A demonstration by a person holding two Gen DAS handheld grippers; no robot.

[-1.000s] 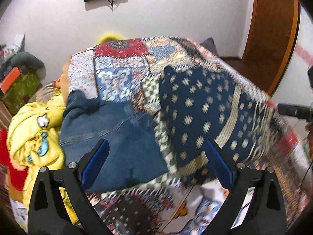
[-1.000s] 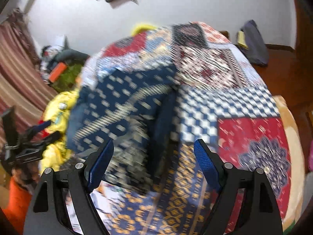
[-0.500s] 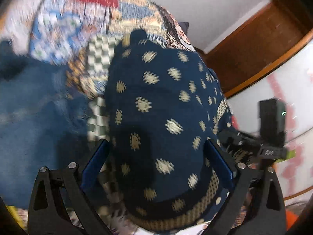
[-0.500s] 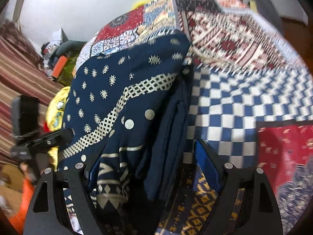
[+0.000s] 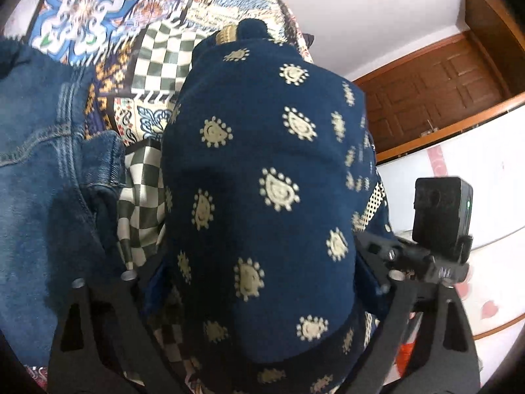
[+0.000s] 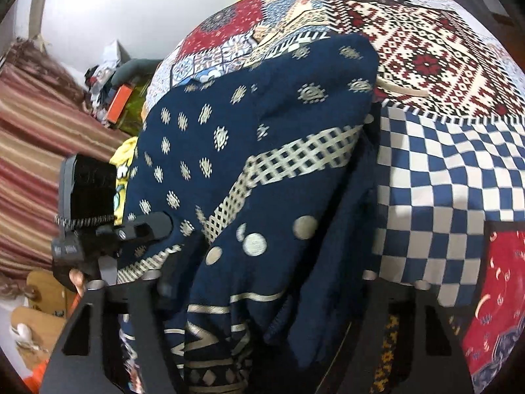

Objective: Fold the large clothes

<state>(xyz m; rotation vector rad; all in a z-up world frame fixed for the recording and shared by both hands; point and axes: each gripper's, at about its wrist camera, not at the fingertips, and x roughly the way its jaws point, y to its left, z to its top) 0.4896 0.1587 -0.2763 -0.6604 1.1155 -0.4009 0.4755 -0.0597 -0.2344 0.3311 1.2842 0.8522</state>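
Observation:
A large navy garment with cream motifs (image 5: 262, 170) lies bunched on the patchwork bed cover (image 5: 164, 55). It fills the space between the wide-apart fingers of my left gripper (image 5: 252, 275), whose tips it hides. In the right wrist view the same garment (image 6: 256, 170), with a cream lattice band, lies between the wide-apart fingers of my right gripper (image 6: 262, 282), folds heaped over the fingertips. The right gripper (image 5: 423, 256) shows at the garment's right edge in the left view; the left gripper (image 6: 108, 229) shows at its left edge in the right view.
Blue denim jeans (image 5: 42, 170) lie left of the garment. A yellow garment (image 6: 123, 170) sits beyond its left edge. A brown wooden door (image 5: 436, 88) and white wall stand to the right. A striped curtain (image 6: 36, 151) and clutter stand at the left.
Both grippers have moved in low onto the navy garment from either side. It now fills both views and covers the fingertips. The jaws stayed wide apart.

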